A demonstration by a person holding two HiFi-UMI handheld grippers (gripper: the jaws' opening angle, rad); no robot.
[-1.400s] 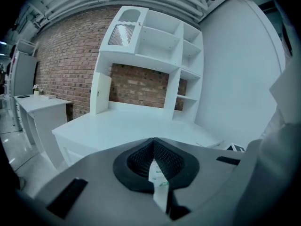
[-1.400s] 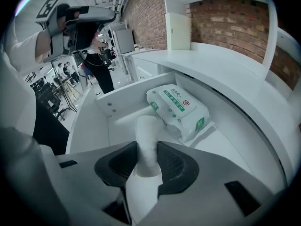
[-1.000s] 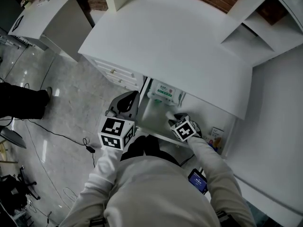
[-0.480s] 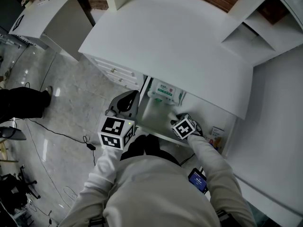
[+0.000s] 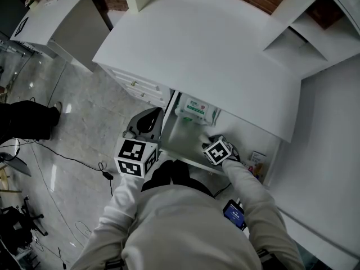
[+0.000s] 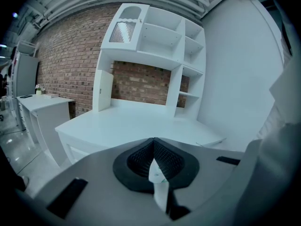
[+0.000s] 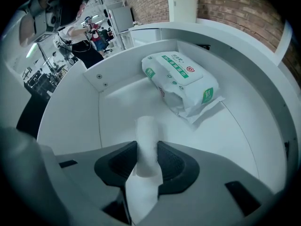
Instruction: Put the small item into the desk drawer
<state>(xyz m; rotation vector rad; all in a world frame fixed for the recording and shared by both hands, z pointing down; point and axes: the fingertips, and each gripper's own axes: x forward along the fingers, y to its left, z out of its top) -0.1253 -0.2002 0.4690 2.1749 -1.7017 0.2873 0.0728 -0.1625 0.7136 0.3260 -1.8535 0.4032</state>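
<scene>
The desk drawer [image 5: 181, 149] stands pulled out under the white desk top [image 5: 202, 55]; its white inside fills the right gripper view [image 7: 84, 107]. My right gripper [image 5: 205, 140] reaches steeply down into it, shut on a small white cylinder-shaped item [image 7: 148, 145] that stands up between the pads. A white-and-green pack of wipes [image 5: 196, 108] [image 7: 181, 81] lies at the drawer's back. My left gripper [image 5: 147, 122] hangs outside the drawer's left side, pointing over the desk, pads together [image 6: 154, 160].
A column of small drawers [image 5: 138, 86] sits under the desk's left end. A shelf unit [image 5: 315, 27] [image 6: 155, 46] stands on the desk. A cable [image 5: 84, 165] runs across the tiled floor, and a dark-clothed leg [image 5: 25, 120] shows at the left edge.
Both grippers keep their places. Only the dark-clothed leg at the left edge has shifted a little.
</scene>
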